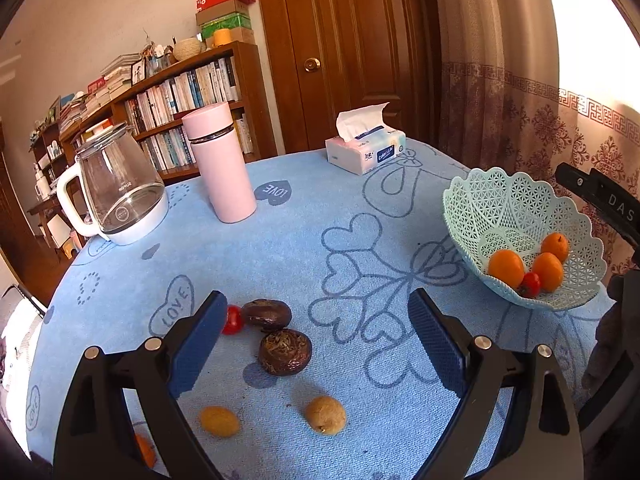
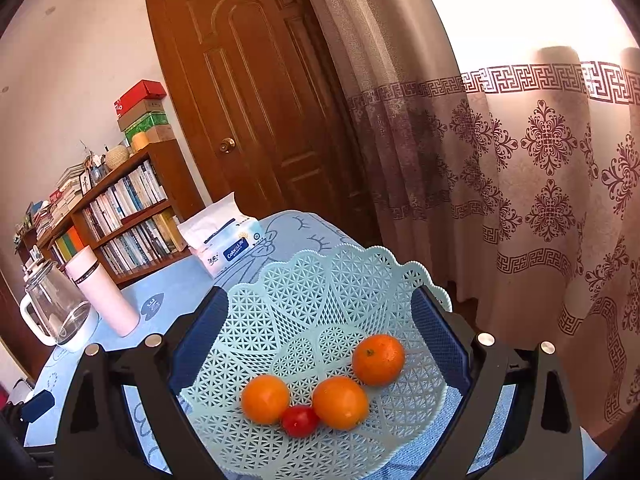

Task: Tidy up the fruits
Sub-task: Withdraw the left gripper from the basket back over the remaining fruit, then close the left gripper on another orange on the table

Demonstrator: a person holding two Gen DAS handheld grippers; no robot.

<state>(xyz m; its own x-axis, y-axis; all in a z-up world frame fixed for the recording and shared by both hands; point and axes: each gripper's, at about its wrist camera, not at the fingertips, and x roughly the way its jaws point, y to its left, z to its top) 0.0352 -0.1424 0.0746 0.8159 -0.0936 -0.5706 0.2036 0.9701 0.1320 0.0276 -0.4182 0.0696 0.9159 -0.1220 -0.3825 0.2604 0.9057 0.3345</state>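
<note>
**Loose fruit waiting for the basket**

On the table [image 1: 280,240], between the wide-apart left tongs [image 1: 316,344], lies a dark wrinkled fruit [image 1: 285,351]: light, firm-shelled by the look, best pinched across its middle. Right tongs [image 2: 320,344] stand apart either side of the lattice basket [image 2: 320,280], seemingly not pressing it, with three oranges [image 2: 340,402] and a tomato [image 2: 299,421] inside.

A home: bookshelf [image 1: 188,92], wooden door [image 1: 344,48], patterned curtains [image 2: 520,184].
</note>
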